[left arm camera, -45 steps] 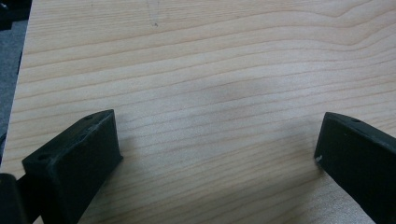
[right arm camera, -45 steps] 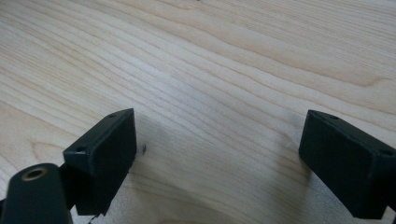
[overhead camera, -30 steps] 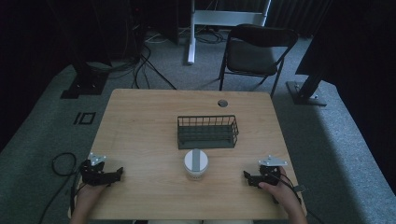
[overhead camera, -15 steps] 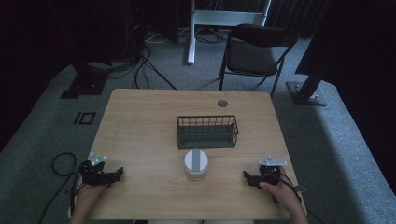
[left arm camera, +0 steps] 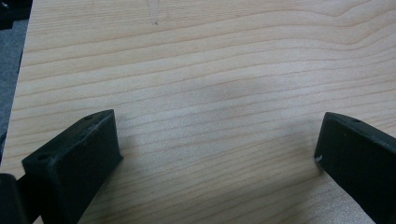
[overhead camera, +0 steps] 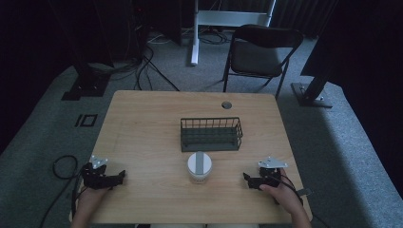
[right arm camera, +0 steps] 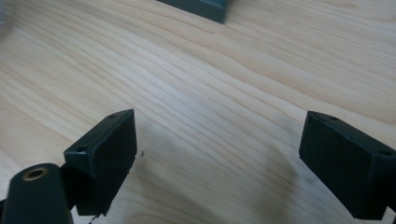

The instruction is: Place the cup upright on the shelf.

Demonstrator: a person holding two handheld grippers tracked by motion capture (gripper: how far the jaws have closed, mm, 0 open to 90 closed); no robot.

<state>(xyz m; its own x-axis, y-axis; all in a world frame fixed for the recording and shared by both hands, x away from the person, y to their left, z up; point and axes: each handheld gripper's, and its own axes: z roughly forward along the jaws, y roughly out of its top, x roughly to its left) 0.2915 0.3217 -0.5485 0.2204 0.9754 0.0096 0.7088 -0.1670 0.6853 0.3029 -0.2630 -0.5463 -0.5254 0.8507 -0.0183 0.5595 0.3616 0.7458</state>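
Observation:
A dark wire basket [overhead camera: 211, 134] stands near the middle of the wooden table [overhead camera: 142, 128]. Just in front of it sits a white round container with a grey lid [overhead camera: 199, 166]. My left gripper [overhead camera: 119, 176] rests on the table at the front left, held by a hand, jaws wide apart over bare wood [left arm camera: 215, 126]. My right gripper [overhead camera: 247, 179] rests at the front right, also open, with nothing between its jaws. A corner of the basket [right arm camera: 198, 8] shows at the top of the right gripper view.
A round cable hole [overhead camera: 226, 105] sits near the table's far edge. Behind the table stands a black folding chair [overhead camera: 259, 54]. Cables [overhead camera: 147, 57] and stand bases [overhead camera: 85, 88] lie on the grey carpet around it.

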